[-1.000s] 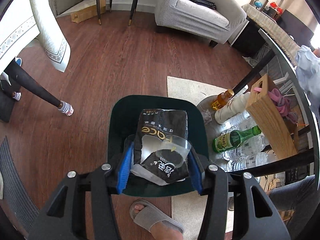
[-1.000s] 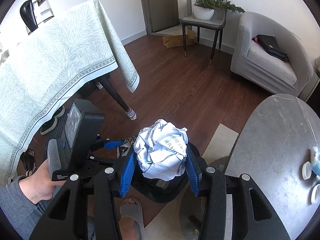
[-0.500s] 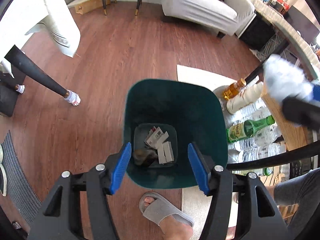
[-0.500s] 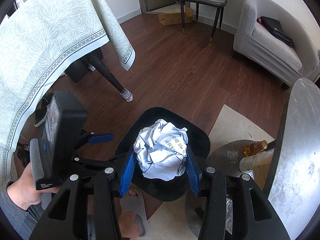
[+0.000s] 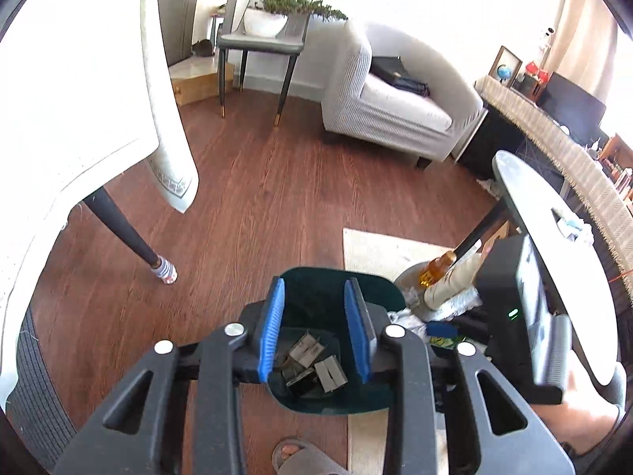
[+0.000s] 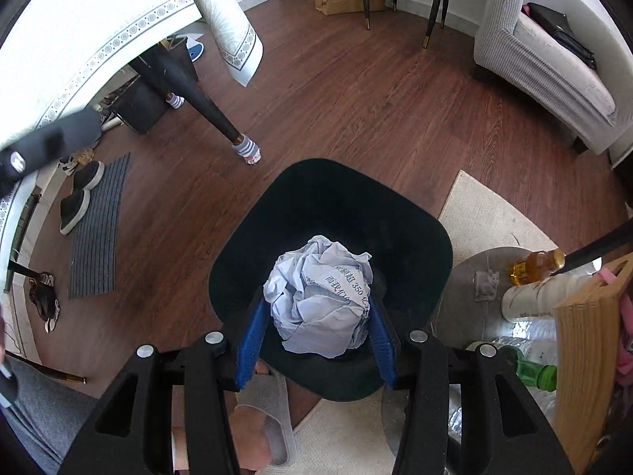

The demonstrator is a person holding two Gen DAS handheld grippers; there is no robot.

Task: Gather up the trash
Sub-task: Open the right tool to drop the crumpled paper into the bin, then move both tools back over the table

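A dark green trash bin (image 5: pixel 379 285) stands on the wood floor and holds several wrappers and small boxes (image 5: pixel 312 368). My left gripper (image 5: pixel 314 332) is open and empty above the bin's near edge. In the right wrist view the bin (image 6: pixel 332 206) lies directly below. My right gripper (image 6: pixel 314 340) is shut on a crumpled ball of pale blue printed paper (image 6: pixel 320 297) and holds it over the bin's opening. The right gripper's body (image 5: pixel 518 308) shows at the right of the left wrist view.
A low round stand (image 6: pixel 467 277) beside the bin holds bottles (image 6: pixel 534 269) and a wooden box (image 6: pixel 585 336). A cream rug (image 6: pixel 490 209), a clothed table leg (image 6: pixel 213 114), a grey armchair (image 5: pixel 395 107), a chair (image 5: pixel 261 43) and my slippered foot (image 6: pixel 265 407) surround it.
My left gripper let the black tissue pack fall into the bin, then rose and tilted up. My right gripper carried the paper ball over the bin.
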